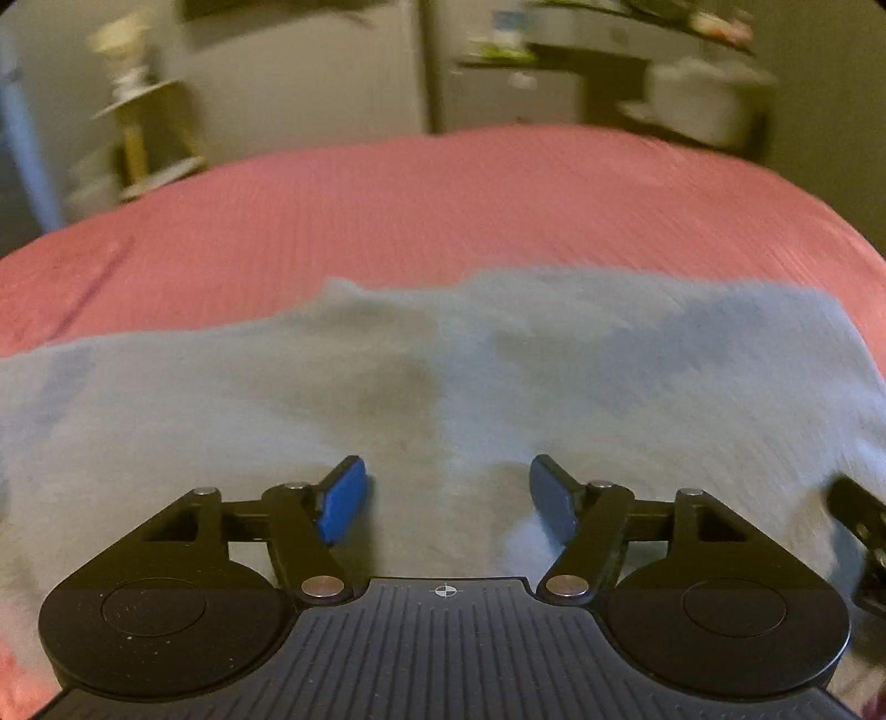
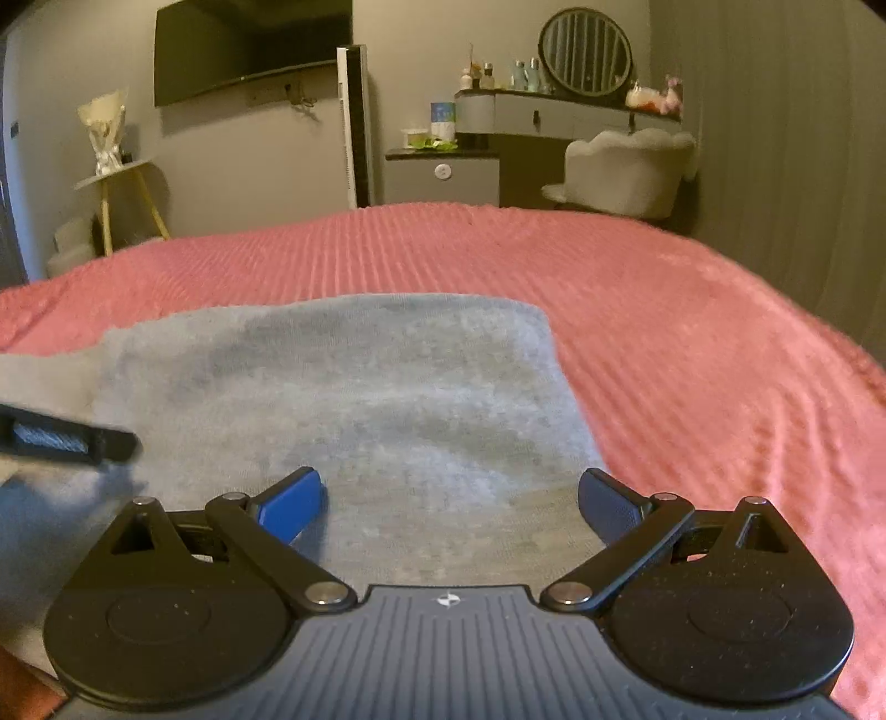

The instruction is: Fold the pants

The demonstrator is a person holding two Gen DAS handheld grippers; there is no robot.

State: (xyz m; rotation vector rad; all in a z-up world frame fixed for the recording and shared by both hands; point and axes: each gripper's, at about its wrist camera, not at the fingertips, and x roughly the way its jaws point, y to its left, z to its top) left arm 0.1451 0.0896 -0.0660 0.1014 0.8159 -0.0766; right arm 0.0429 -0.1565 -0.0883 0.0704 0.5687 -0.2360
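Left wrist view, blurred: my left gripper (image 1: 448, 498) sits low in the frame, jaws apart, blue pads (image 1: 343, 501) clear of the cloth and nothing between them; the pants (image 1: 443, 387), grey-blue, spread across the whole middle band of the frame, lying flat on the pink bedspread (image 1: 443, 210); a darker patch of the cloth shows at centre right; at the right edge, a black part of my right gripper (image 1: 858, 531) pokes in over the cloth.

Right wrist view, sharp: my right gripper (image 2: 451, 504) fills the bottom, jaws spread wide, empty; pants (image 2: 354, 399) lie under and ahead of it, from the left edge to centre, their far edge straight with a rounded corner at upper centre right; bedspread (image 2: 692, 343) bare to the right and beyond; a black piece of my left gripper (image 2: 66, 437) enters at the left edge, above the cloth.

Background, top of frame: TV (image 2: 249, 50) on the wall, round mirror (image 2: 587, 52) over a dresser, pale chair (image 2: 631, 166).
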